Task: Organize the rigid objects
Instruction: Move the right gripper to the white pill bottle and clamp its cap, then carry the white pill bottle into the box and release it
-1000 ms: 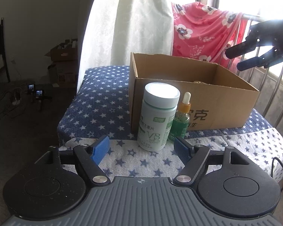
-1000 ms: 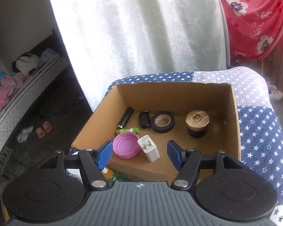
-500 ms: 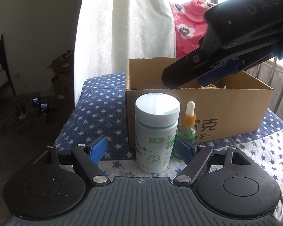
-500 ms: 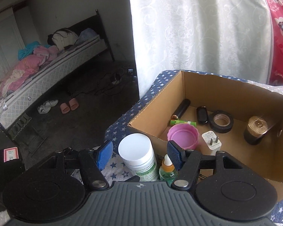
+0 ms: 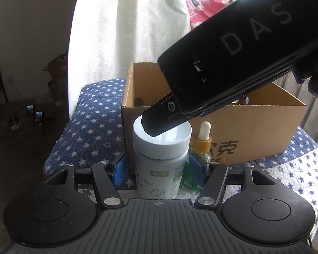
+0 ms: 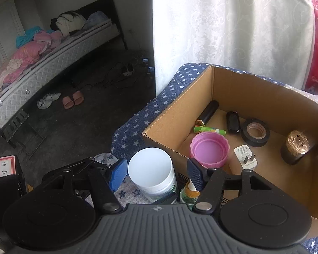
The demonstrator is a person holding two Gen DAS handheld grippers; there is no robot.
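Two grippers crowd one target, so we go slowly: in the left wrist view our left gripper (image 5: 158, 168) is closing around the white-capped, pale green plastic pill bottle (image 5: 161, 158), which stands on the star-printed blue cloth (image 5: 95, 131) just in front of the brown cardboard box (image 5: 254, 131); the blue pads (image 5: 119, 171) flank its body without clearly pressing yet. We judge it best to centre the bottle, grip below the cap and avoid nudging the small green dropper bottle (image 5: 199, 158) just beside it. That view also shows the right gripper's black body looming over the cap. From the right wrist view, our right gripper (image 6: 156, 173) hangs spread above the same cap, pinching nothing, and only here do we see the box's contents: pink lid (image 6: 208, 149), black tape roll (image 6: 255, 132), white charger plug (image 6: 244, 156).
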